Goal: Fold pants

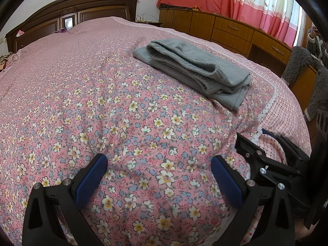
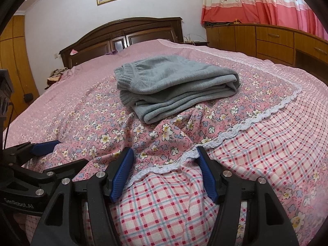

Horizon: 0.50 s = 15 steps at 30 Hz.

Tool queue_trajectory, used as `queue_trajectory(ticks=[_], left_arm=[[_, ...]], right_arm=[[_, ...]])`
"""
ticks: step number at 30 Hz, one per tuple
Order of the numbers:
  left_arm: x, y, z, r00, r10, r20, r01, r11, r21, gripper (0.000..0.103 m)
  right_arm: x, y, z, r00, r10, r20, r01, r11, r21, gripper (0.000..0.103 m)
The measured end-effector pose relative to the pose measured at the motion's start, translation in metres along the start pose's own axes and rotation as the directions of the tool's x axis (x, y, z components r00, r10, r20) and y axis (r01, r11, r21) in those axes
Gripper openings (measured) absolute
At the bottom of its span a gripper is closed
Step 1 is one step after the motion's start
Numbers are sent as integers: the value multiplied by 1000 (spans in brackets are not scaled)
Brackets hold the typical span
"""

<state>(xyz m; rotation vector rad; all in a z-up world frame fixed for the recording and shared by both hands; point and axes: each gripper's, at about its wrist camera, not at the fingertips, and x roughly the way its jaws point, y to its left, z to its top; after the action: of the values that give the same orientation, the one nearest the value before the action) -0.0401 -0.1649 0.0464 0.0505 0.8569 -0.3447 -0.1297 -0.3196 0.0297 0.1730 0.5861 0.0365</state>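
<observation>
1. Pink floral bedspread is covering a wide bed under a dark wooden headboard; the grey fleece pants are lying on it as a compact folded stack, seemingly finished.
2. Both tongs are hovering low near the bed's edge, well short of the pants: left gripper and right gripper are gaping open, holding nothing.

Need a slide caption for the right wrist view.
Folded grey pants on floral bedspread; right gripper open, empty.
</observation>
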Motion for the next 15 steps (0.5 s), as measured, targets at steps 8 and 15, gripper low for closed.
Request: queue_trajectory(ticks=[8,15], left_arm=[[0,0,0,1000,0,0,0,1000,0,103],[0,0,0,1000,0,0,0,1000,0,103]], right_arm=[[1,-2,2,1000,5,5,-5,1000,3,64],[-1,-3,1,1000,8,8,-8,1000,6,64]])
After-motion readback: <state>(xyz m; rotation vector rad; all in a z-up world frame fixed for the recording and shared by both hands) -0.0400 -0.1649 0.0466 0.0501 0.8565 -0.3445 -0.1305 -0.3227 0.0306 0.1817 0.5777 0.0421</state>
